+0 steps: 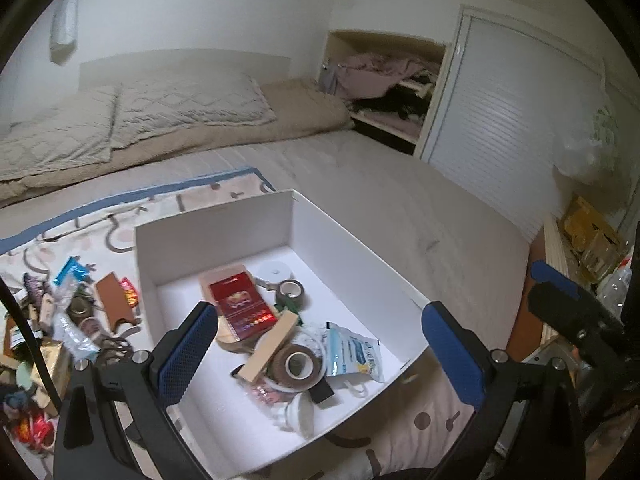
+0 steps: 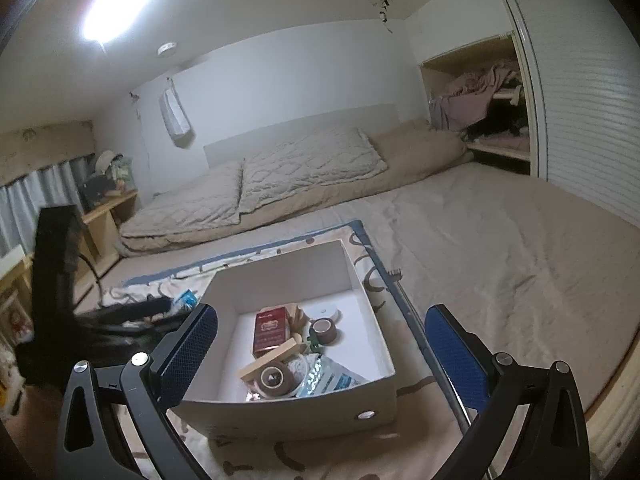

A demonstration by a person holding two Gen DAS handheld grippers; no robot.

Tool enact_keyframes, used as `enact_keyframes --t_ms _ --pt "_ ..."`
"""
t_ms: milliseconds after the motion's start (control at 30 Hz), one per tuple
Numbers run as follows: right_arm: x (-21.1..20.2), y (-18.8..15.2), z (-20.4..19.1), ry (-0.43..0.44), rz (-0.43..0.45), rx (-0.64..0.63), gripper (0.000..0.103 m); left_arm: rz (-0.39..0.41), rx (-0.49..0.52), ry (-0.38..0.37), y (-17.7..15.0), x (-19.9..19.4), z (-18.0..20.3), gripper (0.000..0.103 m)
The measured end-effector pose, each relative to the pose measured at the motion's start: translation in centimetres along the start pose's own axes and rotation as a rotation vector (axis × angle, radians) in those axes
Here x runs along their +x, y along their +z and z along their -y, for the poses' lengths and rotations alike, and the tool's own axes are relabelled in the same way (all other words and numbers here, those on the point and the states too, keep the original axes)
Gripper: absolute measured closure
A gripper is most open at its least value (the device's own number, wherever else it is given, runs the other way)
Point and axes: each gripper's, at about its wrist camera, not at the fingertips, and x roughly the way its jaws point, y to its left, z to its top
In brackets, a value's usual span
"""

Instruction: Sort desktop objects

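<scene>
White box point(image 1: 224, 220) on patterned mat point(image 1: 100, 216) atop bed point(image 1: 380, 184). Inside box: red booklet point(image 1: 244, 306), brown tape roll point(image 1: 297, 365), wooden block point(image 1: 269, 347), blue-white packet point(image 1: 352, 354). Left of box: loose clutter pile point(image 1: 68, 320). Over box: left hand-held gripper point(image 1: 320, 352), spread wide, empty; right hand-held gripper point(image 2: 320, 352), released, empty.

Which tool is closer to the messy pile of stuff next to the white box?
Left. The left tool hangs open over the white box, right beside the pile. The right tool is open at the box's far side.
</scene>
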Motion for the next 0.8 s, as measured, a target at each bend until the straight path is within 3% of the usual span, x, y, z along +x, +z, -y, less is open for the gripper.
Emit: enact_keyframes --t_ms 300,800 --pt "-0.9 -0.6 -3.5 -0.036 0.004 -0.055 0.0 0.062 -0.022 0.069 -1.2 -4.6 -1.8 0.0" --pt "-2.4 -2.5 -8.2 -0.023 -0.016 -0.086 0.0 0.108 -0.033 0.202 -4.4 -10.4 -4.9 0.0"
